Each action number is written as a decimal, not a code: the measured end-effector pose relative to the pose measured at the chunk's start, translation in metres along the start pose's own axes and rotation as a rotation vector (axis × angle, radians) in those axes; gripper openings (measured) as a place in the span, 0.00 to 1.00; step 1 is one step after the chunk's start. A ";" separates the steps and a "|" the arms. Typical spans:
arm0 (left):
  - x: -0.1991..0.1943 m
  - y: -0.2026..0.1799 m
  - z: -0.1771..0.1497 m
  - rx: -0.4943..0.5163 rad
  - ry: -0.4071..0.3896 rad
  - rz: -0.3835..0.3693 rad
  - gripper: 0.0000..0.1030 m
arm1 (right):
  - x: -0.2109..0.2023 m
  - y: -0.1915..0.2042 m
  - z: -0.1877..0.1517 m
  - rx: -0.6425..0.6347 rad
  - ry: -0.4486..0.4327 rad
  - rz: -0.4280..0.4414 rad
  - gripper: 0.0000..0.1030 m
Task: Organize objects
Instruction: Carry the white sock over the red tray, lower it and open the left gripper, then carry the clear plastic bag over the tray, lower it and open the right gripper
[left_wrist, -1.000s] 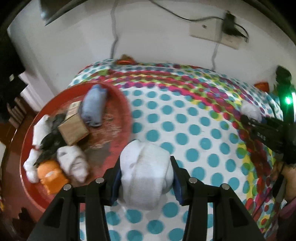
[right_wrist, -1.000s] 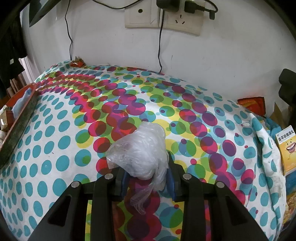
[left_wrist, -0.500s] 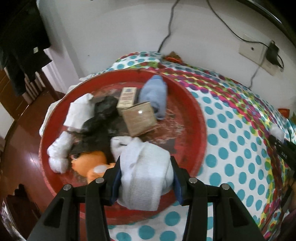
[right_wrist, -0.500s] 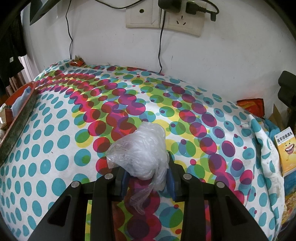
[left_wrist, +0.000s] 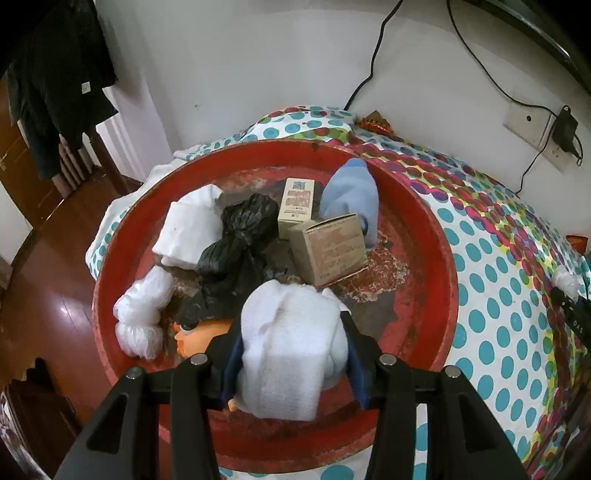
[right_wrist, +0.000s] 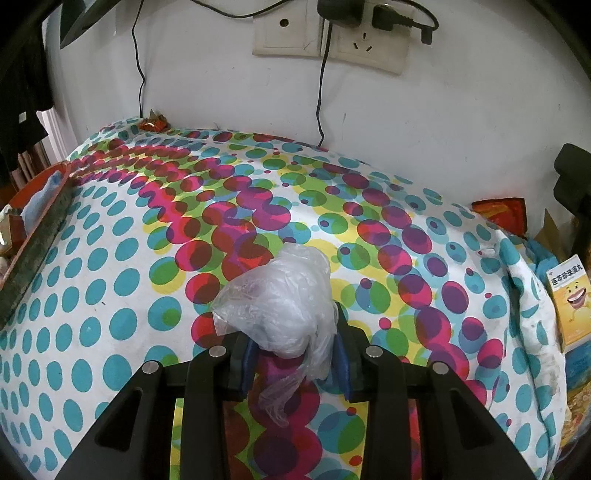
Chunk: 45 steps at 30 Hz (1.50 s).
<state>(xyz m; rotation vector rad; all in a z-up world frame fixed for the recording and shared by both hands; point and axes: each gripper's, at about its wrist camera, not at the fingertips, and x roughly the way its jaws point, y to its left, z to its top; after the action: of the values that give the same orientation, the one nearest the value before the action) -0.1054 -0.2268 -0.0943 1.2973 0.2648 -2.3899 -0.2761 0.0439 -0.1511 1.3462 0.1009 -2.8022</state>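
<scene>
Low in the left wrist frame, the left gripper (left_wrist: 291, 354), jaws just loosening, holds the white cloth (left_wrist: 288, 350) over the red tray (left_wrist: 436, 266) to drop it. The right gripper (right_wrist: 295, 354) squeezes a plastic bag (right_wrist: 280, 306), waiting.

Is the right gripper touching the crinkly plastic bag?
Touching. The right wrist view shows the right gripper with both blue pads pressed against the clear plastic bag, which bulges out above them.

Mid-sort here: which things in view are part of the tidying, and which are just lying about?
In the job: white cloth bundle between the left gripper pads; clear plastic bag held by the right gripper; red tray with its boxes and bundles.

Lying about: wall sockets, yellow carton, orange wrapper.
</scene>
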 end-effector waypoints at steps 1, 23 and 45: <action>0.001 0.000 0.000 -0.002 0.006 -0.010 0.48 | 0.000 0.001 0.000 0.001 0.000 -0.002 0.32; -0.016 -0.015 0.000 0.083 0.028 -0.073 0.79 | -0.020 -0.009 0.006 0.004 -0.026 0.007 0.31; -0.040 0.007 0.002 0.051 -0.012 0.001 0.79 | -0.085 0.086 0.029 -0.223 -0.055 0.320 0.31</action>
<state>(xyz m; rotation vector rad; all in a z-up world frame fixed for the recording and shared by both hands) -0.0848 -0.2235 -0.0596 1.3044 0.2010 -2.4170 -0.2407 -0.0442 -0.0703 1.1226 0.1740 -2.4755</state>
